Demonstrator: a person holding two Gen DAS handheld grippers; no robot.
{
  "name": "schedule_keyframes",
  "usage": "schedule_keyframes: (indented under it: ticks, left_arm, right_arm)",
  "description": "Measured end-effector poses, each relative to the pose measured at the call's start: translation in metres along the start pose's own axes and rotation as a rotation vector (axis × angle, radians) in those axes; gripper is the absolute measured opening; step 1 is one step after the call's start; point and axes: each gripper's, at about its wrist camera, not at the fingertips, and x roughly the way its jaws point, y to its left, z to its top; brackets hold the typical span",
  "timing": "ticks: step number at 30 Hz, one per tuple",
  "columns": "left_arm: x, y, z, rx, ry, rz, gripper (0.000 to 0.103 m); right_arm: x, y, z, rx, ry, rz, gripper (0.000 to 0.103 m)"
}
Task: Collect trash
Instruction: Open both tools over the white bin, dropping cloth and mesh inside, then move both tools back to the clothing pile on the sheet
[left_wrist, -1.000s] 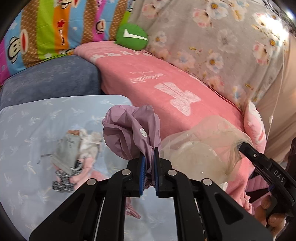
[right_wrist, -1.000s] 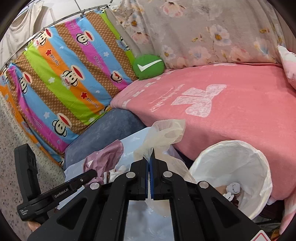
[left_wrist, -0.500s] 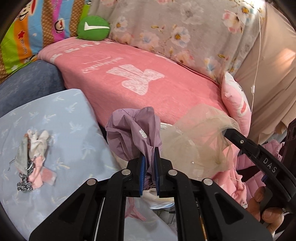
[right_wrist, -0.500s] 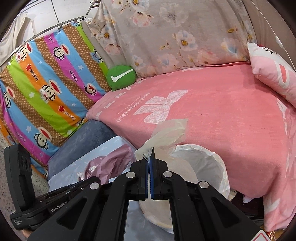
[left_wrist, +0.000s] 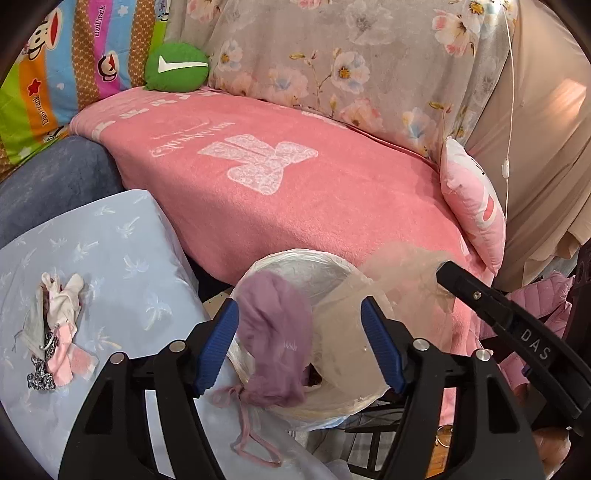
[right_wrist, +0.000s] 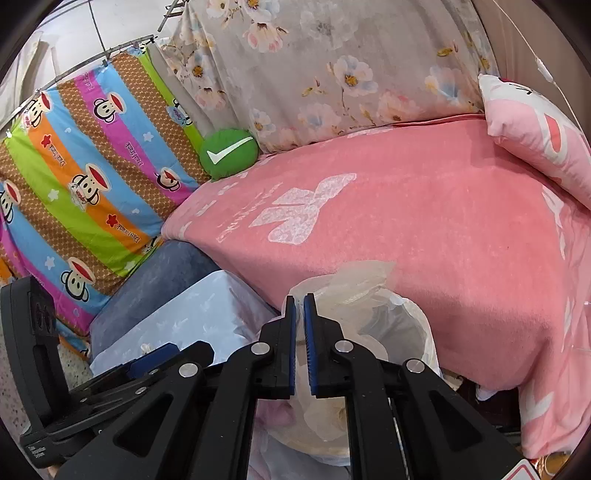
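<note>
Opening wide, the left gripper (left_wrist: 299, 341) has its blue-padded jaws spread above the white-lined round trash bin (left_wrist: 280, 262); the crumpled mauve plastic bag (left_wrist: 275, 339) sits between the pads but neither pad presses it, and it looks blurred over the bin mouth, its pink drawstring (left_wrist: 255, 439) trailing onto the pale blue palm-print cloth (left_wrist: 110, 251). Right gripper (right_wrist: 300, 332) jaws are also parting, only a narrow gap so far; the translucent cream plastic bag (right_wrist: 354, 280) lies just past the tips over the bin (right_wrist: 413, 325), cannot tell if a pad touches it. Same cream bag (left_wrist: 391, 291) shows in the left view, at the tip of the right tool. Small heap of white, pink and leopard-print scraps (left_wrist: 55, 339) lies on the blue cloth, well apart from the bin. Bin stands against the pink blanket-covered sofa seat (left_wrist: 295, 192). Green round cushion with white tick (left_wrist: 176, 66) at the back corner, pink pillow (left_wrist: 472, 206) at the far end.
</note>
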Motion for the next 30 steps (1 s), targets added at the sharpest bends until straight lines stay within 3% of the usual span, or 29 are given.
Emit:
schedule_keyframes:
  ticks: [4,11,20,22,30]
  left_arm:
    - [0.002,0.004,0.001,-0.015,0.008,0.014,0.066]
    - [-0.001,0.013,-0.002,-0.036,0.004,0.027,0.066]
    - [-0.005,0.024,-0.005,-0.06,0.002,0.044,0.066]
    - [-0.005,0.028,-0.006,-0.066,0.005,0.052,0.066]
    - [-0.006,0.05,-0.022,-0.108,0.026,0.086,0.067]
  right_arm:
    - [0.003,0.001,0.0,-0.004,0.007,0.0,0.01]
    - [0.009,0.007,-0.004,-0.02,0.031,-0.006,0.023]
    - [0.028,0.011,-0.021,-0.047,0.126,-0.047,0.037]
    - [0.035,0.009,-0.03,-0.068,0.173,-0.079,0.042]
    - [0.042,-0.009,-0.093,-0.133,0.315,-0.159,0.043]
